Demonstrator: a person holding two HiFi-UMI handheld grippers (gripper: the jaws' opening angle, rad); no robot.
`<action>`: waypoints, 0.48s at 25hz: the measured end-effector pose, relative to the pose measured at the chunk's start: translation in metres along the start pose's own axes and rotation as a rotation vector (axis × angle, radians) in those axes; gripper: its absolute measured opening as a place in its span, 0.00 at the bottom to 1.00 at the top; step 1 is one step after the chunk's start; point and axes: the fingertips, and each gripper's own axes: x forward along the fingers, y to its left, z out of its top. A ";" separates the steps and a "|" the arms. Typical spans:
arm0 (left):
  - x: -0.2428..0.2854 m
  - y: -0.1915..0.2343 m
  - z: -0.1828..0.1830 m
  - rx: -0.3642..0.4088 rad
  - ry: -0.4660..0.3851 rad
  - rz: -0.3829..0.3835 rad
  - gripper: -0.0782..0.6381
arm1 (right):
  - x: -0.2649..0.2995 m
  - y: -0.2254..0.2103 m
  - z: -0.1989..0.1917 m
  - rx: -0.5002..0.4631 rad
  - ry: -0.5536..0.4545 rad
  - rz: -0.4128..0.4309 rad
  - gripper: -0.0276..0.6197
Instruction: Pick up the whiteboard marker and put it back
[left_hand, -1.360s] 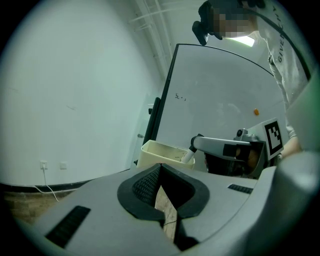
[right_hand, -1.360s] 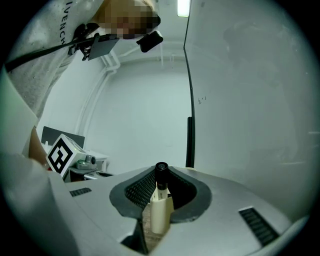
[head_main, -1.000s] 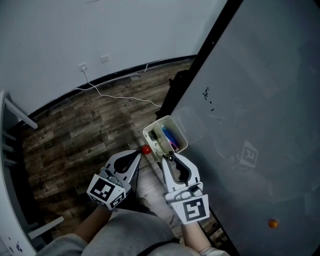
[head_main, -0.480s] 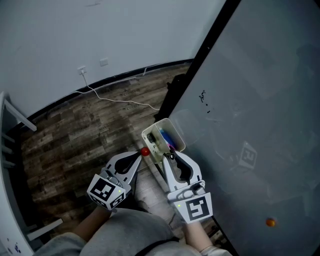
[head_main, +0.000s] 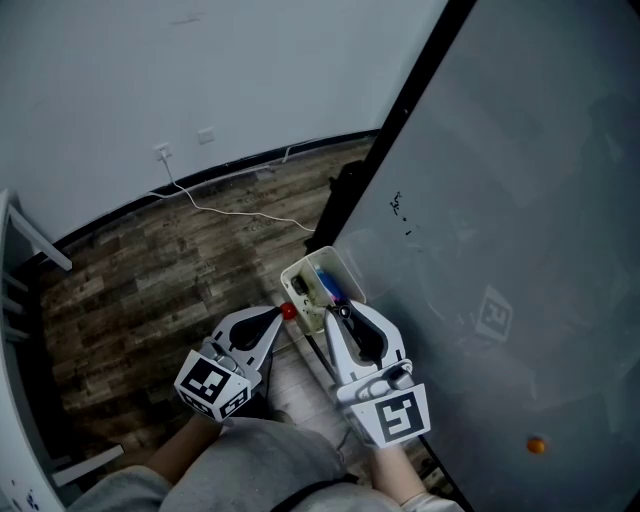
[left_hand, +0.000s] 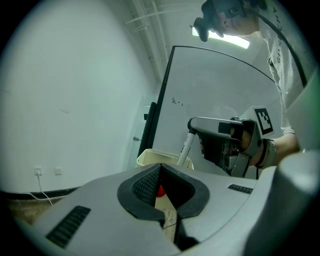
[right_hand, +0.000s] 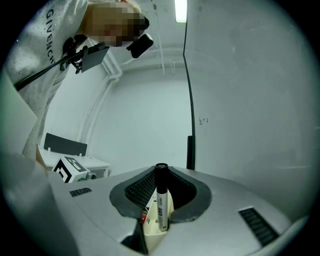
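The right gripper (head_main: 341, 313) has its fingers closed partway on a whiteboard marker with a white printed barrel and a black cap (right_hand: 161, 197). The ribbed black pads press on the barrel from both sides. The marker stands upright, cap end up and rising just above the fingertips. In the left gripper view its lower end reaches the rim of a cream plastic holder cup (left_hand: 150, 158) that sits against a large grey whiteboard (head_main: 500, 200).

This gripper is held about level, directly behind the cup, with its fingertips over the cup's near edge and its marker cube toward the person.

The left gripper (head_main: 281, 317) has its fingers brought together, tips meeting. A small round red object (head_main: 289, 311) shows just past those tips, at the cup's left side. I cannot tell whether the fingers touch it.

The left gripper also lies about level, to the left of the cup and angled in toward it. The dark wood-plank floor (head_main: 150, 290) lies below both.
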 end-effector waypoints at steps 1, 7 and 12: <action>0.000 0.000 0.000 0.000 -0.003 -0.002 0.13 | 0.000 0.000 0.001 -0.001 -0.002 0.001 0.17; 0.001 0.003 0.006 0.005 -0.010 0.006 0.13 | 0.004 -0.001 0.010 -0.007 -0.021 0.009 0.17; 0.003 0.006 0.008 0.005 -0.016 0.010 0.13 | 0.006 -0.001 0.016 0.011 -0.028 0.022 0.17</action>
